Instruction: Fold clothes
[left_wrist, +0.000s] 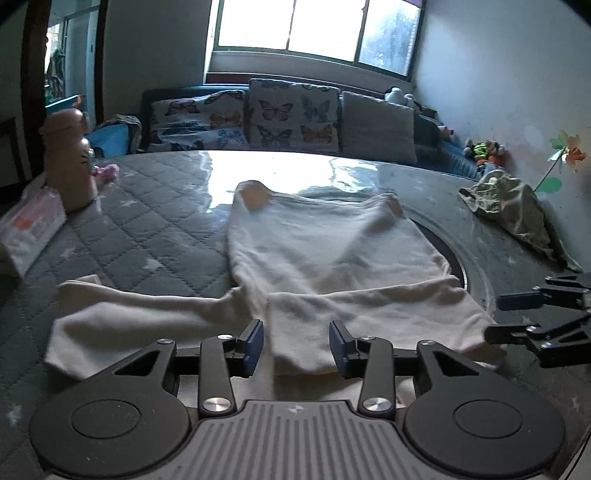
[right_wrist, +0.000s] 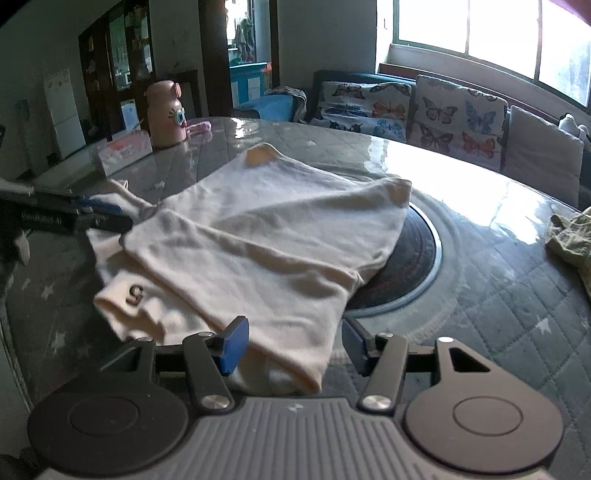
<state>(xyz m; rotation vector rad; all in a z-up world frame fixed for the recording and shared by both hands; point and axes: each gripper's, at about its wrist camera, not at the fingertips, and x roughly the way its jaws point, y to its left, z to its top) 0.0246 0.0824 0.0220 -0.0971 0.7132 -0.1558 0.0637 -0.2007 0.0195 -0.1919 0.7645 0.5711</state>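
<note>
My left tongs (left_wrist: 296, 345) hang released over the near edge of the cream shirt (left_wrist: 325, 254), the blue pads spread with nothing between them. My right tongs (right_wrist: 293, 345) are released too, spread to either side of the shirt's near corner, where the cloth lies loose and ungripped. The shirt lies flat on the quilted table (left_wrist: 147, 229), one sleeve (left_wrist: 122, 314) stretched out to the left and the other folded across the body. From the right side I see a small mark (right_wrist: 135, 293) on the near cuff. Under the shirt's right edge sits a dark round plate (right_wrist: 410, 258) set into the table. Farther left stand a pink bottle (left_wrist: 70, 158) and a tissue pack (left_wrist: 31, 225); far right lies a crumpled green cloth (left_wrist: 513, 206). Beyond the table, butterfly cushions (left_wrist: 291, 114) line a sofa under the window (left_wrist: 317, 26)
</note>
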